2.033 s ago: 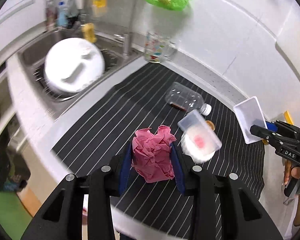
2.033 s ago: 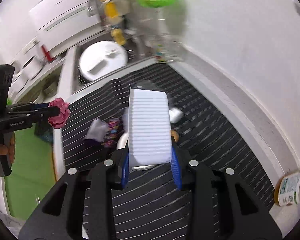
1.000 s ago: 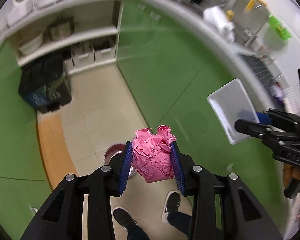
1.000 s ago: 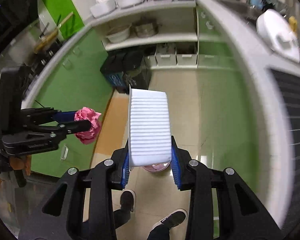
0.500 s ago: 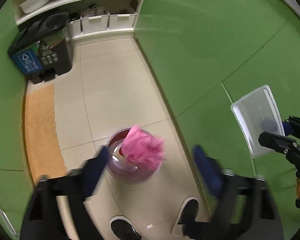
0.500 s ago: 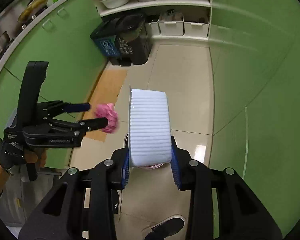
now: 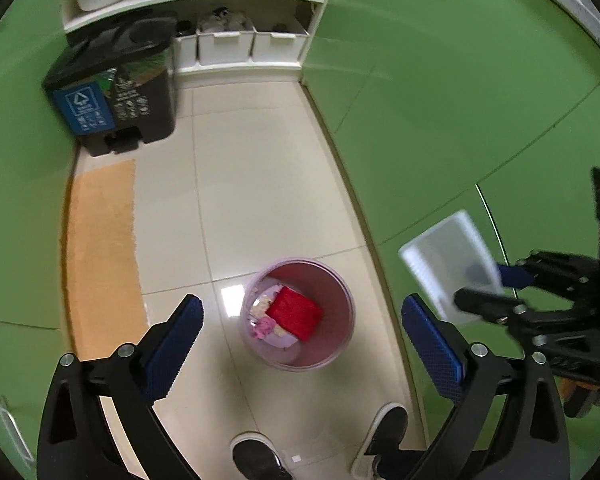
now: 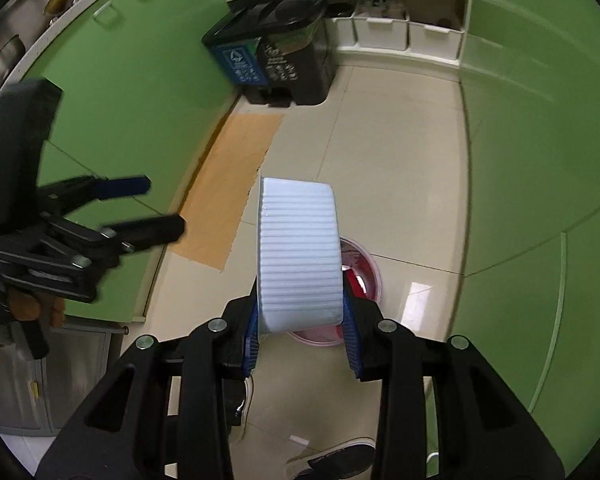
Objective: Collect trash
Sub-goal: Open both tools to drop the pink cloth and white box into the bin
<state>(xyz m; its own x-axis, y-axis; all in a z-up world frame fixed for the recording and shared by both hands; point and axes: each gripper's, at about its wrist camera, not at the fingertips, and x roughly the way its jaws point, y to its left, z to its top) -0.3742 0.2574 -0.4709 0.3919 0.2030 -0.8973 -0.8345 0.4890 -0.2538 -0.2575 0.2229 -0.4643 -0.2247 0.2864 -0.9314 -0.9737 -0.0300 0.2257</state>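
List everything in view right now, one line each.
pink bin: one, pink, on the floor below the left gripper, holding trash including a red item
white plastic container: one, white, ribbed, held over the bin
black pedal bin: one, black with blue label, by the shelves
white storage boxes: several, white, bottom shelf
orange mat: one, on the floor
shoes: two, black
left gripper: open, empty
right gripper: shut on the container
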